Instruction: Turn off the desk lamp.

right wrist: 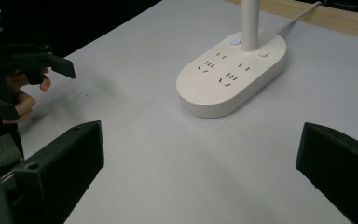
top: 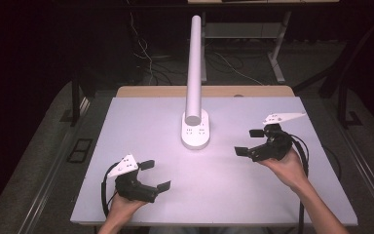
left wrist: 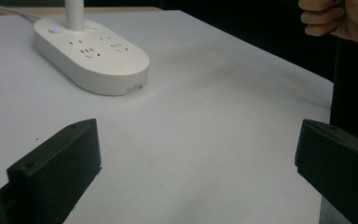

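A white desk lamp base [top: 195,130], an oval block with socket outlets and small buttons on its top, stands at the middle of the white table [top: 126,126], with its round white post [top: 194,73] rising from the far end. The left gripper [top: 155,174] sits near and to the left of the base, jaws spread wide and holding nothing, aimed toward it across bare tabletop. The right gripper [top: 248,142] waits to the right of the base, well apart from it, jaws likewise parted and empty. Both seem poised on either flank so that either can reach the base. In the right gripper view the lit button [right wrist: 234,41] lies just beside the post, a likely target.
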